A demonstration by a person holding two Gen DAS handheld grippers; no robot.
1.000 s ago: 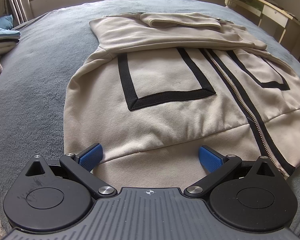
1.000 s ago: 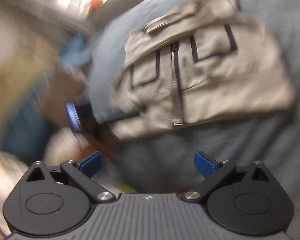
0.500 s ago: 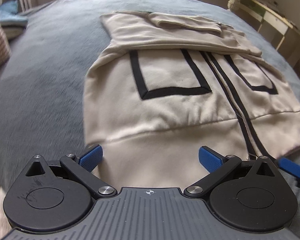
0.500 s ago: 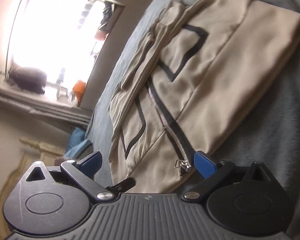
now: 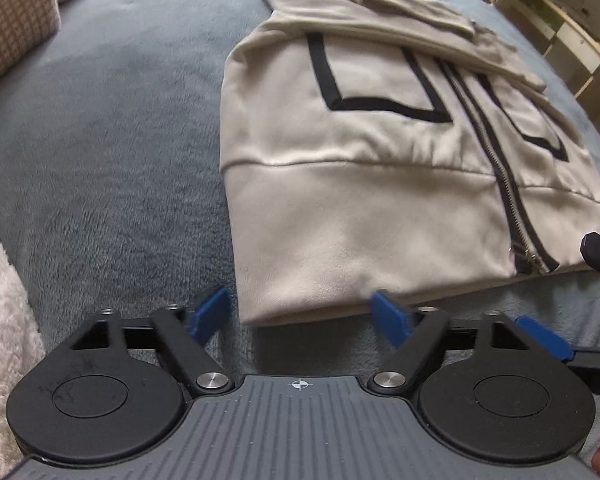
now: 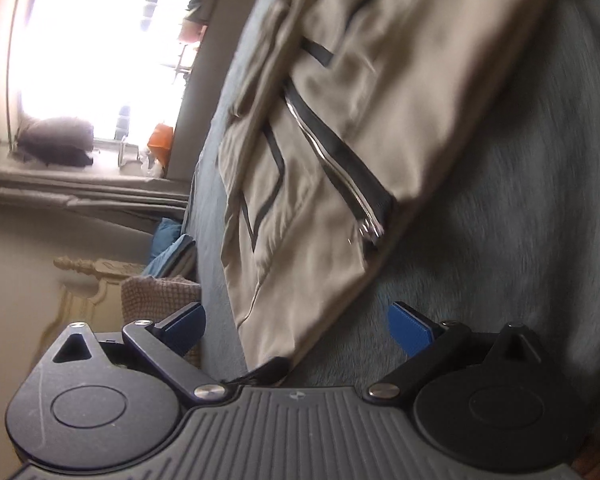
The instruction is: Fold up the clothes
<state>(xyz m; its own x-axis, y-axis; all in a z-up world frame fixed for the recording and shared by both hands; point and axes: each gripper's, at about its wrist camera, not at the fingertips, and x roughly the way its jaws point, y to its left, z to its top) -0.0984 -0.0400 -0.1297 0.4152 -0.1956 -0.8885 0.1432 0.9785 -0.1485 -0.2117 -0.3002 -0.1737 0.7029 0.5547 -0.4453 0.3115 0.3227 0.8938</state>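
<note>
Left gripper [image 5: 302, 314] now sits at the near left corner of the jacket [image 5: 360, 184]; a second ago it faced the middle of the hem. Its jaws are closing, the hem corner lying between the 2 blue pads, not yet pinched as far as can be seen. Released, then, but narrowing.

Right gripper [image 6: 296, 330] has swung in low beside the zip end [image 6: 370, 230]; a second ago its view was a high blurred sweep over the whole jacket. Its jaws stand wide, the hem edge just ahead between them, nothing clasped. In the left view 1 of its blue pads [image 5: 542, 338] shows at the right, just beside the hem.

Judgement: both hands have reached the bottom hem, 1 at each end, so the next fold is probably lifting the hem up toward the collar. Sleeves already lie folded across the top of the jacket.

Jacket: cream, black-trimmed pockets, zipped, flat on the grey bedspread [image 5: 112, 152], hem nearest the grippers.

Around: checked cushion [image 5: 12, 20] far left, fluffy pale fabric [image 5: 0, 300] at the near left edge, shelf unit [image 5: 568, 36] to the right, a folded blue pile [image 6: 172, 248] by the window. All well apart from the jacket; nothing blocks the fold. Risk: pinching bedspread pile along with the hem.
</note>
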